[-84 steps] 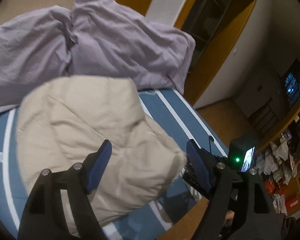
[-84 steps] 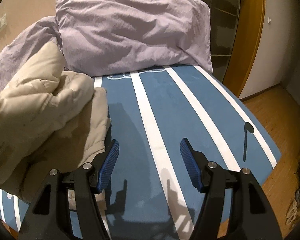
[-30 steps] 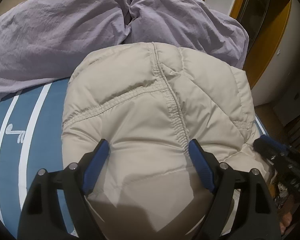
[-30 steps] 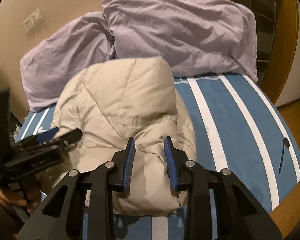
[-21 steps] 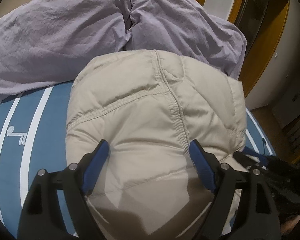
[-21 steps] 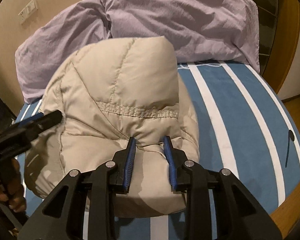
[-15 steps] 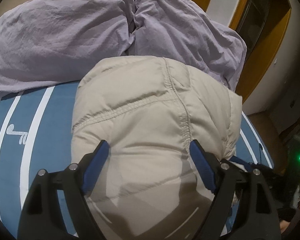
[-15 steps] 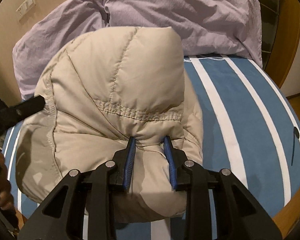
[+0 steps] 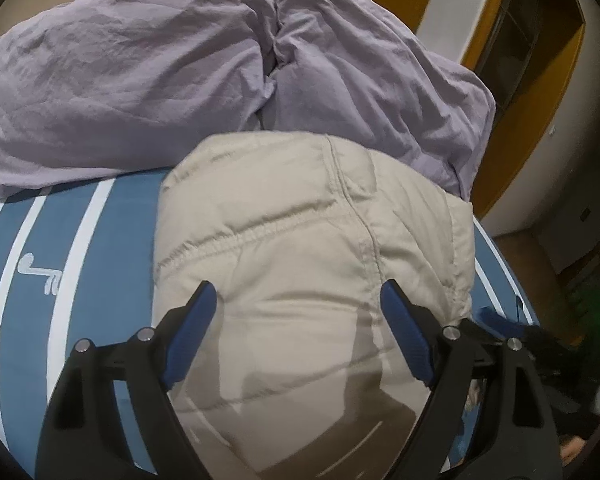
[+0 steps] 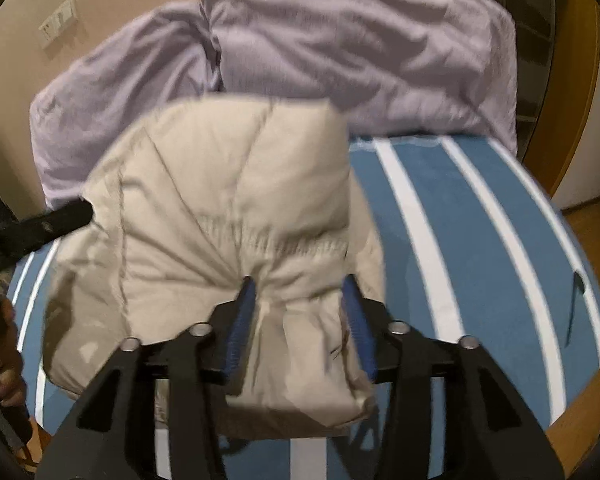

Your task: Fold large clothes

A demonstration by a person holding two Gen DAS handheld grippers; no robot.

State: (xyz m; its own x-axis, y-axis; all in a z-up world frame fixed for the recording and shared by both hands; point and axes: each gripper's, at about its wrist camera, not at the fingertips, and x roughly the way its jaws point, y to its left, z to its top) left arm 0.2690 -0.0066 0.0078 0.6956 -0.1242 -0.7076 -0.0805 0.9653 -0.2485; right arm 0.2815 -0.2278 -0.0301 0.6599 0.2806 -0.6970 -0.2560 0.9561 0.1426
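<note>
Bare striped bed (image 10: pixel 480 240) lies open to the right of the beige puffer jacket (image 10: pixel 228 220), and a narrower strip is free on its left. Two lilac pillows (image 9: pixel 140 72) block the far end, touching the jacket's far edge.

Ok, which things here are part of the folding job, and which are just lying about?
Job:
beige quilted puffy jacket
left claw, open over it
right claw, just been opening, jacket fold between its pads

Lying about:
two lilac pillows
blue white-striped bed cover

Left tool (image 9: pixel 298 312) wide, right tool (image 10: pixel 302 312) opening
</note>
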